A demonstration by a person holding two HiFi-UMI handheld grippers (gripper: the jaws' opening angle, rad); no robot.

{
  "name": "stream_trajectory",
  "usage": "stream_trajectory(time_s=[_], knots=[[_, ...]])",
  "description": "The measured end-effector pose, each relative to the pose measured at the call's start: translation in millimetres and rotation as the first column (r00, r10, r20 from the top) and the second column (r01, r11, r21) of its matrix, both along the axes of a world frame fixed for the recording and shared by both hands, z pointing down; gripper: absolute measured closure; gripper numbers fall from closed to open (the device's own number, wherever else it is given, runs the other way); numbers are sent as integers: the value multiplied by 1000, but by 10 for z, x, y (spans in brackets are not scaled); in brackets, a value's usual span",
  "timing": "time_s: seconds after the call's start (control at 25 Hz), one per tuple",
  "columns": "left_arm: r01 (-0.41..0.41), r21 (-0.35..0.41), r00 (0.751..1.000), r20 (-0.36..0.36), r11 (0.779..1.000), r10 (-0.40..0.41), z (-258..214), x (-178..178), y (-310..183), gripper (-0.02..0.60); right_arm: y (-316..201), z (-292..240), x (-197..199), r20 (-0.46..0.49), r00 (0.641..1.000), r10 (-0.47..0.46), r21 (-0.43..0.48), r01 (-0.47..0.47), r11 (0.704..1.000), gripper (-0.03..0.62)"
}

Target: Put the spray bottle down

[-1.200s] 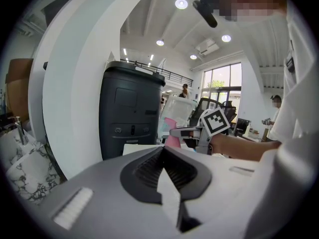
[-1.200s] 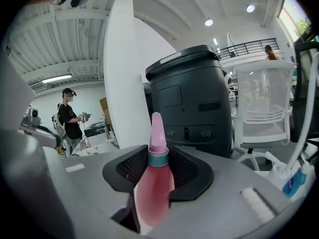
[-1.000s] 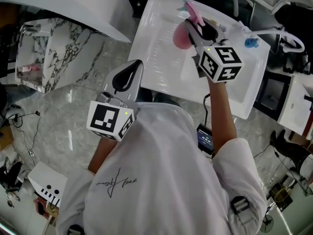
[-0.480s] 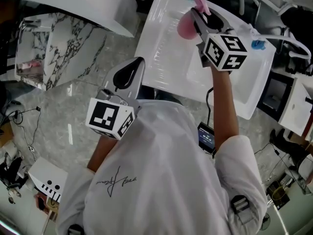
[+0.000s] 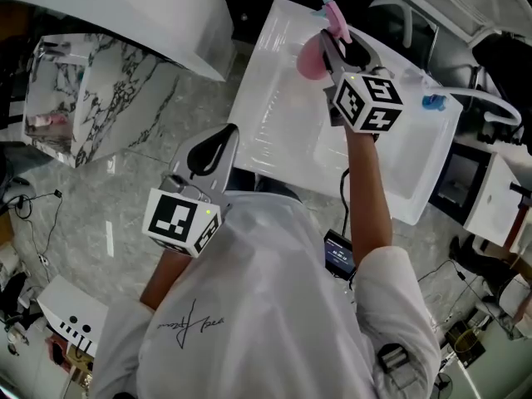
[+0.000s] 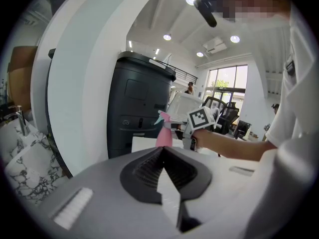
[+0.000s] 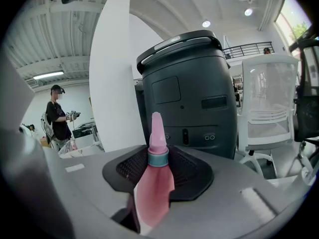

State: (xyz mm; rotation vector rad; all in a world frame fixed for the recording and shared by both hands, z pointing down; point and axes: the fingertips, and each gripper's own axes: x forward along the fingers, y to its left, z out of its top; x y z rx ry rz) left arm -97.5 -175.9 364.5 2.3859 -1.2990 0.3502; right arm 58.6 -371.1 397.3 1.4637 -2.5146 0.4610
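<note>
A pink spray bottle (image 5: pixel 311 57) with a pink nozzle and a teal collar hangs above the far part of the white table (image 5: pixel 274 106). My right gripper (image 5: pixel 332 44) is shut on it. In the right gripper view the spray bottle (image 7: pixel 153 185) stands upright between the dark pads of the right gripper (image 7: pixel 158 159), nozzle pointing up. My left gripper (image 5: pixel 229 113) is held close to the person's body, short of the table's near edge, shut and holding nothing. In the left gripper view the left gripper (image 6: pixel 163 149) points toward the spray bottle (image 6: pixel 163 134) and the right gripper (image 6: pixel 195 128).
A tall dark grey bin (image 7: pixel 192 96) stands just beyond the table. A white chair (image 7: pixel 269 101) is to its right. A small blue item (image 5: pixel 431 101) lies on the table's right end. A marble-patterned block (image 5: pixel 91 90) and a white curved column (image 5: pixel 141 11) stand at the left. A person (image 7: pixel 59 118) stands far off.
My right gripper has carried the spray bottle a little further over the table and slightly lower. The left gripper has drifted a little, still shut.
</note>
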Motion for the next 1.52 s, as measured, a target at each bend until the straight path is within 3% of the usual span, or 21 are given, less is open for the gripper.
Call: stream_trajectory(time_s=[0.76,1.16,1.52], knots=[[12,-5,1000,20,1000,-12,17,-233,-134,530,-340,215,-97,11,999,32,0,-32,999,468],[21,-24,999,32,999,-21,69,-329,-190,529,-481,179,-133,35,998,53,108,-56,993,468],[-3,-53,999,38,999,5,132,-358,-233,529,-614,296,-145,39,997,67,147,-72,986,468]])
